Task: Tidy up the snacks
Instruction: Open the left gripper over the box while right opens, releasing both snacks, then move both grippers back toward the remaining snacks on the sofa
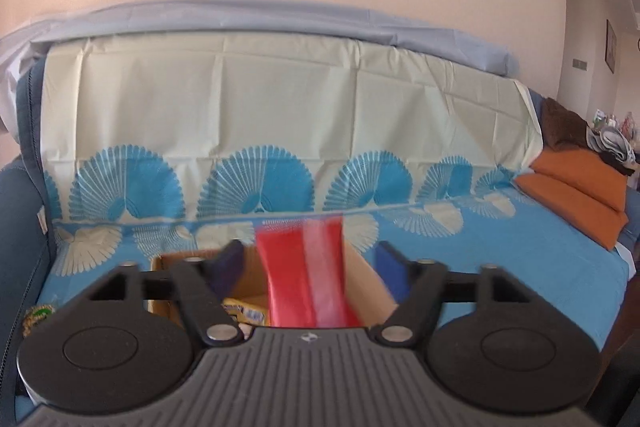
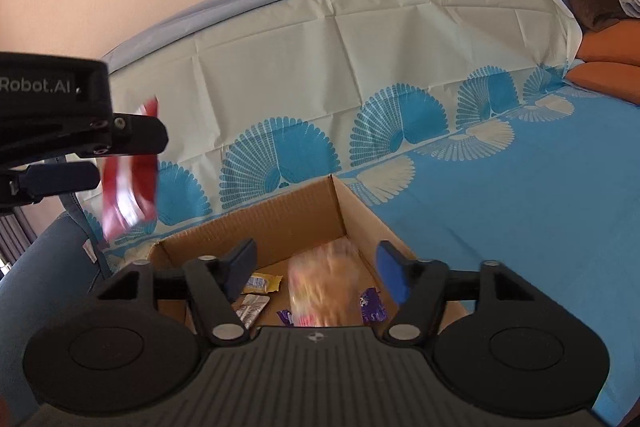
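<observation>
- Left gripper [image 1: 310, 259]: fingers spread wide, pads clear of the red packet [image 1: 306, 271] on both sides; packet blurred between them, standing up from the near rim of the box [image 1: 362, 277]. Seen from the right wrist, same red packet [image 2: 128, 187] hanging beside and below the left gripper [image 2: 136, 135], up and left of the box; whether anything pinches it, not shown.
- Risk, left: with the fingers wide and the packet near the rim, likely to tip outside onto the bed [image 1: 520, 267] if released too far off centre.
- Box [image 2: 280, 211]: open cardboard, on the blue bed [image 2: 500, 207], yellow wrapper [image 2: 262, 283], silver wrapper [image 2: 252, 307] and purple wrappers [image 2: 372, 303] lying on its floor.
- Right gripper [image 2: 318, 267]: fingers wide apart, holding nothing; orange bag [image 2: 328, 283], heavily blurred, between the pads without touching either, over the box floor.
- Risk, right: bag judged loose and in motion; landing on the small wrappers may crush or bury them, and a hasty re-grasp may snag the box wall.
</observation>
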